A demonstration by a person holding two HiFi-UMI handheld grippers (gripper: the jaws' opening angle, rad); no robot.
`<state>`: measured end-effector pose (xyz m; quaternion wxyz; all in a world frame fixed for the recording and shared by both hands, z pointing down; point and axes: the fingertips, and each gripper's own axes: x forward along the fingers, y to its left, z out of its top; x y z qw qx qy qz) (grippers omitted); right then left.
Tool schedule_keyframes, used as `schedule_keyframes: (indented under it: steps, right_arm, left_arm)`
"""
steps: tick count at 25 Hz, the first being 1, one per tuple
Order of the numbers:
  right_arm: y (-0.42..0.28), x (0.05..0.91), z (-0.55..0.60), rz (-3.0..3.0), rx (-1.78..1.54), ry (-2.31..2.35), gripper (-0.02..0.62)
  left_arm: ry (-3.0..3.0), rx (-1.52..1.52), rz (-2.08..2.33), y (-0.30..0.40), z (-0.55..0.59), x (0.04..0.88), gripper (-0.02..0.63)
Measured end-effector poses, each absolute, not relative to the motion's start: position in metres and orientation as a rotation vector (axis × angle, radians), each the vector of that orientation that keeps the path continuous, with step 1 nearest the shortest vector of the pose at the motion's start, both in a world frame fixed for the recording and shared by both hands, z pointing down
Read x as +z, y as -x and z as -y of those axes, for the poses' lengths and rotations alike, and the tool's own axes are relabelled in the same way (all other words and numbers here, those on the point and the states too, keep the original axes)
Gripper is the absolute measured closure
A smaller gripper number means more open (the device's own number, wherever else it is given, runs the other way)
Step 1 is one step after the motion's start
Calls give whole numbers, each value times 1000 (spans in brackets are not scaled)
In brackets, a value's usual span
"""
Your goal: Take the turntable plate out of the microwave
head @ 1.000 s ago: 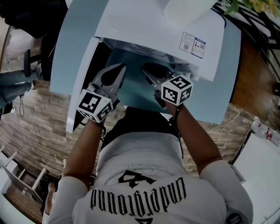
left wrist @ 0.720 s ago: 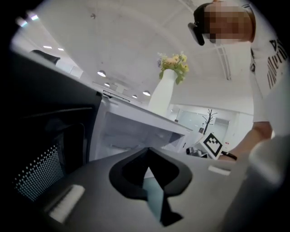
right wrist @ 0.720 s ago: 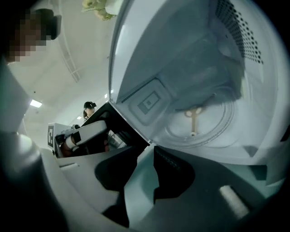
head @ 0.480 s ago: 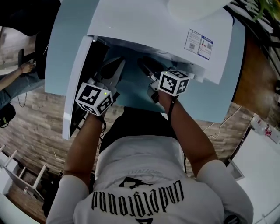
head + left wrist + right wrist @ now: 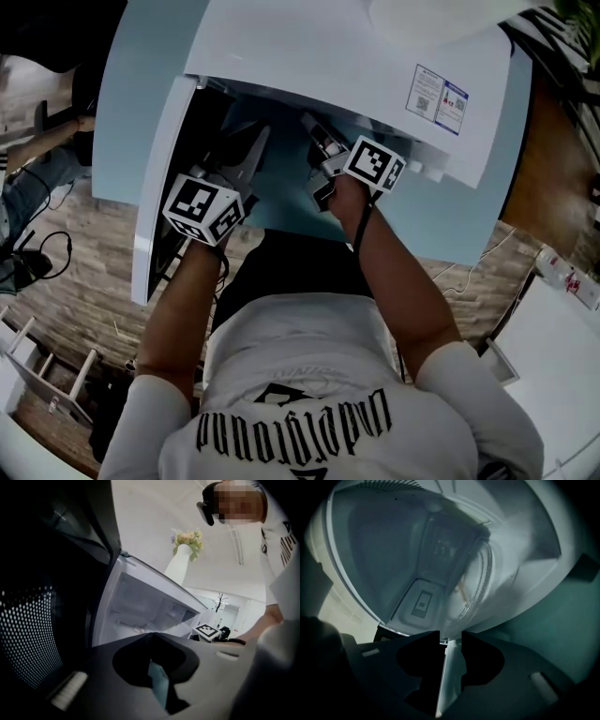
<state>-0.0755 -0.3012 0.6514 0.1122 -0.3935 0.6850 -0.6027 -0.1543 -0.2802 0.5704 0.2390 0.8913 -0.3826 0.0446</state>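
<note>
Both grippers have dropped lower and pushed closer to the mouth of the microwave than a second ago. Its door hangs open on the left. The right gripper has also rolled over, so its marker cube shows a different face. Its jaws have just been opening. Judgement: reach phase, lining up to take the plate rim, no grasp yet.

Right gripper: jaws apart with a clear gap and nothing clamped. A pale strip shows through the gap, probably the cavity's front edge, but whether it touches is unclear.

Left gripper: jaws fully closed tip to tip and holding nothing. It sits at the left of the opening, beside the door.

The glass turntable plate is still inside on the cavity floor, ahead of the right jaws and apart from them. The head view does not show it. The microwave sits on a pale blue table.
</note>
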Motion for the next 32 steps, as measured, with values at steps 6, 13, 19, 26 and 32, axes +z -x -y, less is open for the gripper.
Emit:
schedule_keyframes:
  steps: [6,13,19,26,32]
  right_arm:
    - [72,658,307,-1778,-1855,1146,471]
    - [65,669,306,-1512,-1925,1198,531]
    - [61,667,304,-1533,-1891,1209,563]
    - [56,666,289,-1551,-1906,1199,568]
    - [39,664,283,-1556,-1883,1227,575]
  left_arm:
    - [-2429,123,1049,154,279,575,557]
    - [-2398,122,1060,154,275,580,557]
    - [-2327,71,1056,155,273,586,555]
    - [-2163,-68,932,140,265,600,459]
    - [-1927,-182,903,134,260,622,349]
